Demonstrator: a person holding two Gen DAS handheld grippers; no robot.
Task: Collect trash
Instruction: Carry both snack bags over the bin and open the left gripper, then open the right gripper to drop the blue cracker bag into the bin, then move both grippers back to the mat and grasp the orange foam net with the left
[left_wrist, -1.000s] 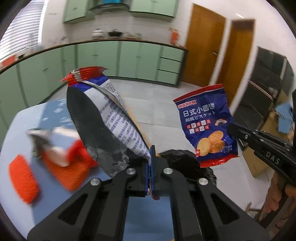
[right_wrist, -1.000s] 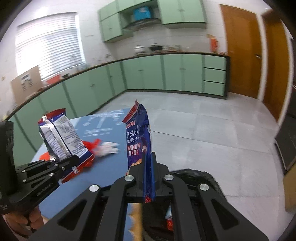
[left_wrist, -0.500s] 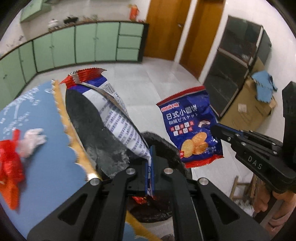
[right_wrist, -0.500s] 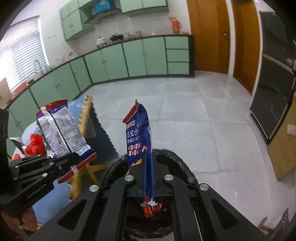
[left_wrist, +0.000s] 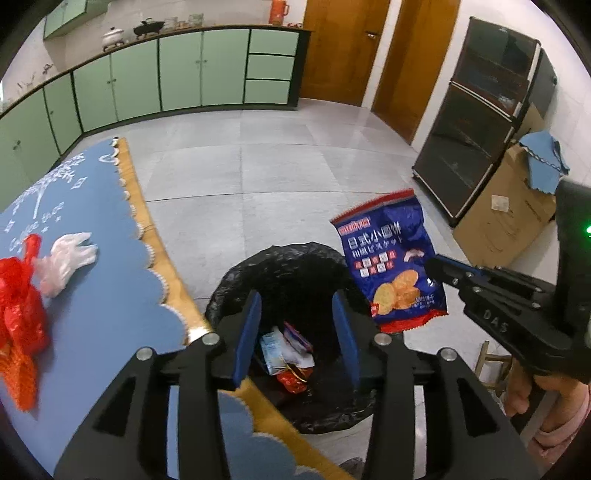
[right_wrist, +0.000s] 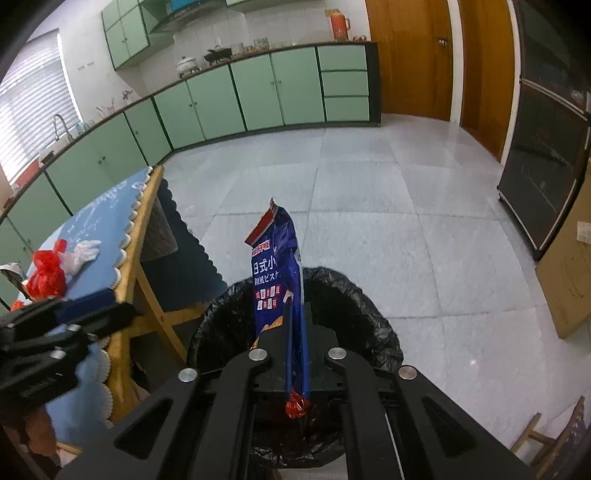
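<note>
My left gripper (left_wrist: 297, 328) is open and empty above the black-lined trash bin (left_wrist: 325, 266), where several wrappers (left_wrist: 288, 350) lie inside. My right gripper (right_wrist: 295, 325) is shut on a blue biscuit packet (right_wrist: 275, 269) and holds it upright over the bin (right_wrist: 369, 317). The packet also shows in the left wrist view (left_wrist: 391, 262), at the bin's right rim, held by the right gripper (left_wrist: 434, 264). A red plastic bag (left_wrist: 20, 295) and a clear glove (left_wrist: 64, 262) lie on the blue table (left_wrist: 99, 295).
The table's wooden edge (left_wrist: 173, 273) touches the bin's left side. A cardboard box (left_wrist: 506, 218) and a dark cabinet (left_wrist: 480, 125) stand at the right. Green kitchen cabinets (left_wrist: 184, 70) line the far wall. A wooden stool (right_wrist: 546, 439) stands at the bottom right.
My left gripper has opened and the silver-lined packet it held is gone from its jaws. Both grippers have moved from the table to over the bin.
</note>
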